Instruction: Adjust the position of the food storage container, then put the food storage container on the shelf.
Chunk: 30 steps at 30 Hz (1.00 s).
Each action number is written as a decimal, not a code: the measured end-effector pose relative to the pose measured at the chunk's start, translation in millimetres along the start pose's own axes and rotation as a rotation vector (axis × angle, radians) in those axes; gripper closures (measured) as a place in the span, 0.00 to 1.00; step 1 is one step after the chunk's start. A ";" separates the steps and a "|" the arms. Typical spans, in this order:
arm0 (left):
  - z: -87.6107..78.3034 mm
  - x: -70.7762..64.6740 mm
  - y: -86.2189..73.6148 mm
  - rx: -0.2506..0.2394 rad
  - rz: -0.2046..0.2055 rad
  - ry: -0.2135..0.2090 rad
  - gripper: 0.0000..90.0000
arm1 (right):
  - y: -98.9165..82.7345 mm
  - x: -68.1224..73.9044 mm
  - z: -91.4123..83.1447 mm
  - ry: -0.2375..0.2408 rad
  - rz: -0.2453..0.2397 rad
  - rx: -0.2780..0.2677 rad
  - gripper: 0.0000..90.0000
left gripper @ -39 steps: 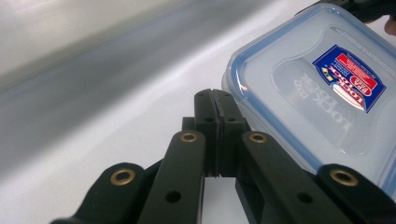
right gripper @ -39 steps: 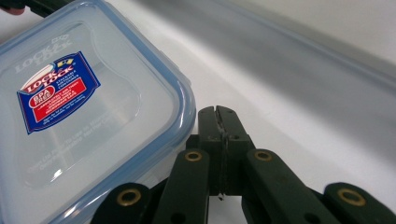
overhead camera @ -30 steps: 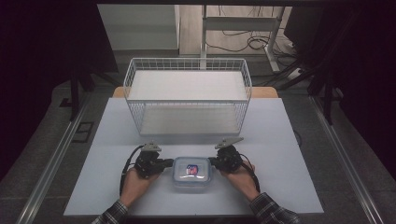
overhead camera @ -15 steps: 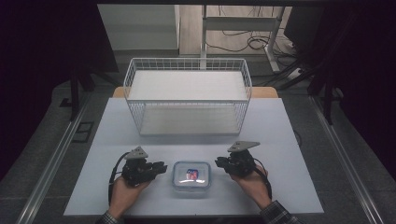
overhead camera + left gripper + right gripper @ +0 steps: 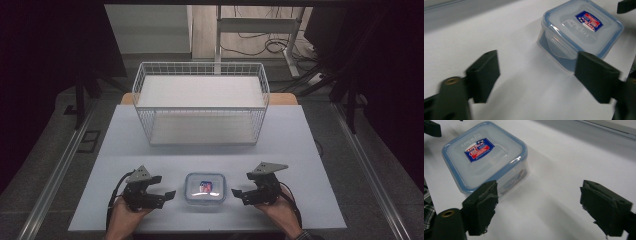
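Observation:
A square clear plastic container [image 5: 204,188] with a blue-rimmed lid and a red and blue label sits lid-on near the table's front edge. My left gripper [image 5: 164,186] is just left of it, open, with nothing between its fingers. My right gripper [image 5: 241,184] is just right of it, also open and holding nothing. A small gap of table separates each gripper from the container. In the left gripper view the container [image 5: 579,32] lies ahead and to the right of the open left gripper [image 5: 539,75]. In the right gripper view the container [image 5: 484,155] lies ahead and to the left of the open right gripper [image 5: 542,205].
A white wire basket [image 5: 200,66] stands at the back middle of the pale table [image 5: 300,150]. Bare table lies between the basket and the container. Metal rails run along both sides of the table, with dark floor beyond.
Both grippers were against the container's sides a second ago. They have let go and drawn outward and back toward the person. The container stays on the table.

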<state>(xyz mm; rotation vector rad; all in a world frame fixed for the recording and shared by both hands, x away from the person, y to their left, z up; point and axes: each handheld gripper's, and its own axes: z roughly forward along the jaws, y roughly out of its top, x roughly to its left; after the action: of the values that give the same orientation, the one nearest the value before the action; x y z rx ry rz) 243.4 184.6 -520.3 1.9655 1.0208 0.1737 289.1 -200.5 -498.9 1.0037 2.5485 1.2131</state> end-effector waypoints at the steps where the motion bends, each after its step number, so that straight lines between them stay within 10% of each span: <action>1: 0.6 -0.5 0.5 0.006 0.002 0.003 0.12 | 1.9 2.1 0.7 0.005 -0.005 -0.010 0.12; 18: 17.4 -11.7 21.0 -0.041 -0.027 -0.114 0.12 | 16.3 22.2 8.7 0.038 0.009 0.039 0.03; 30: 54.3 -17.7 27.4 0.060 -0.055 -0.222 0.13 | 22.4 29.0 40.2 0.165 0.076 0.094 0.15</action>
<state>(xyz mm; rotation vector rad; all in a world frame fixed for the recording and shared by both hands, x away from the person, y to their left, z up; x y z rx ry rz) 273.9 129.5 -527.3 1.9580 0.9417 -0.1049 294.1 -146.6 -504.9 1.0707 2.7401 1.2556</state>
